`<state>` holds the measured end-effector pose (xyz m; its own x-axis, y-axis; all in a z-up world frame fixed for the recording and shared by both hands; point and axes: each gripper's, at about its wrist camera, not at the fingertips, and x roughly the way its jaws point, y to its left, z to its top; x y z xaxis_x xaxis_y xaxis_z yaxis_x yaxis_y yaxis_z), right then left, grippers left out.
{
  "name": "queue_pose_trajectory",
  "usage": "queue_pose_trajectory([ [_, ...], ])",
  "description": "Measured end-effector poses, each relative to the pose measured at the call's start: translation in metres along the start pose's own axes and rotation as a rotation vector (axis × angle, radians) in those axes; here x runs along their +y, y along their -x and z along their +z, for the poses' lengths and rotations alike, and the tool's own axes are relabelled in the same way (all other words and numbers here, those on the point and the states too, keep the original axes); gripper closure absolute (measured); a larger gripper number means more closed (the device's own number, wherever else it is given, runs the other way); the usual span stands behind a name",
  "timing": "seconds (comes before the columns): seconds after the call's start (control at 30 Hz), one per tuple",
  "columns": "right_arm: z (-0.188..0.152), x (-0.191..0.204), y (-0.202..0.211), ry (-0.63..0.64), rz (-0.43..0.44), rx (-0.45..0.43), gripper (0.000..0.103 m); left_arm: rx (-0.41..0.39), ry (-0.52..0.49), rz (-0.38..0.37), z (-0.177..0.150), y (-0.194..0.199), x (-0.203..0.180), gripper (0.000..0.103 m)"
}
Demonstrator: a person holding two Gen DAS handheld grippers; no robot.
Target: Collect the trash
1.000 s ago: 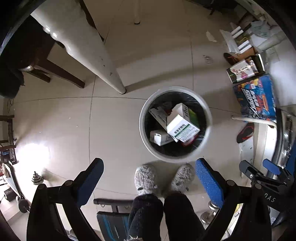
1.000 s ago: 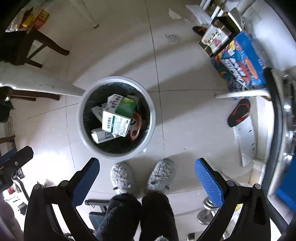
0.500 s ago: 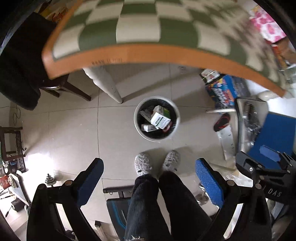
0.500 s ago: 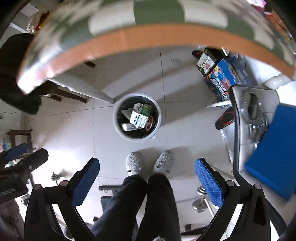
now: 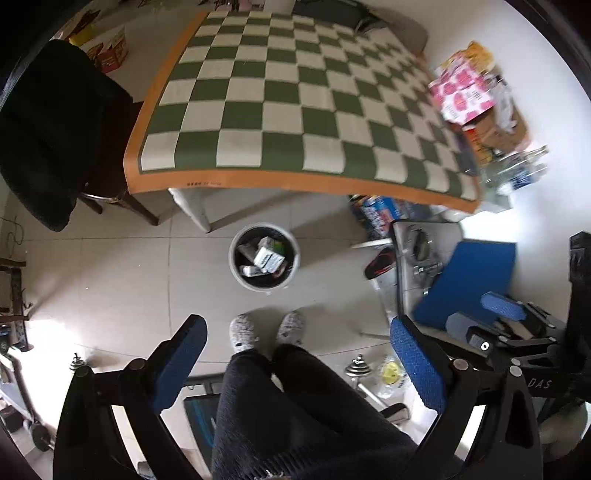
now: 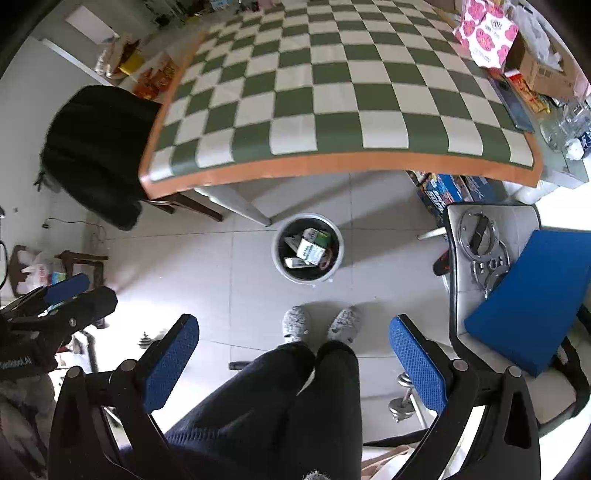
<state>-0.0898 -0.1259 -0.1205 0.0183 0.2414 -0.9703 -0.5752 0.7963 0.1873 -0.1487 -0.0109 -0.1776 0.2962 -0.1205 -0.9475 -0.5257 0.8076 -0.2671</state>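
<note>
Now both cameras sit far higher than a second ago: the bin, which filled the middle of each view, has shrunk to a small circle on the floor, and the checkered tabletop, unseen before, spreads across the upper half.

Nearest, the left gripper has its blue, stippled pads wide apart with nothing between them; the right gripper likewise stands spread and empty. Between the fingers are the person's dark knit trouser legs and fuzzy grey slippers on pale glossy floor tiles.

Just beyond the slippers stands the round trash bin, grey-rimmed with a black liner, holding white and green cardboard cartons piled at angles. It sits beside the white table leg.

Farther off, the table carries a green-and-cream checked cloth with an orange border. A pink-flowered box and other clutter crowd its right edge. A chair draped in black fabric stands at its left, and a flat blue cushion lies on a seat at the right.
</note>
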Motion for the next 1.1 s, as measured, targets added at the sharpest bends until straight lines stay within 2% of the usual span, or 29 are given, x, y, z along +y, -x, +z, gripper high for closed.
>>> queue_pose_trajectory([
  [0.2,-0.005,0.013,0.043,0.007,0.084,-0.021,0.000,-0.039,0.010,-0.081,-0.005,0.043,-0.007,0.002],
  [0.4,-0.005,0.020,0.069,0.014,0.165,-0.028,0.000,-0.077,0.003,-0.117,-0.009,0.070,-0.012,0.002],
  [0.77,-0.008,0.019,0.096,0.035,0.186,-0.035,0.000,-0.111,-0.007,-0.157,-0.016,0.093,-0.017,0.000],
  [1.1,-0.011,0.024,0.107,0.054,0.197,-0.044,0.000,-0.132,-0.011,-0.160,-0.021,0.103,-0.015,0.000],
])
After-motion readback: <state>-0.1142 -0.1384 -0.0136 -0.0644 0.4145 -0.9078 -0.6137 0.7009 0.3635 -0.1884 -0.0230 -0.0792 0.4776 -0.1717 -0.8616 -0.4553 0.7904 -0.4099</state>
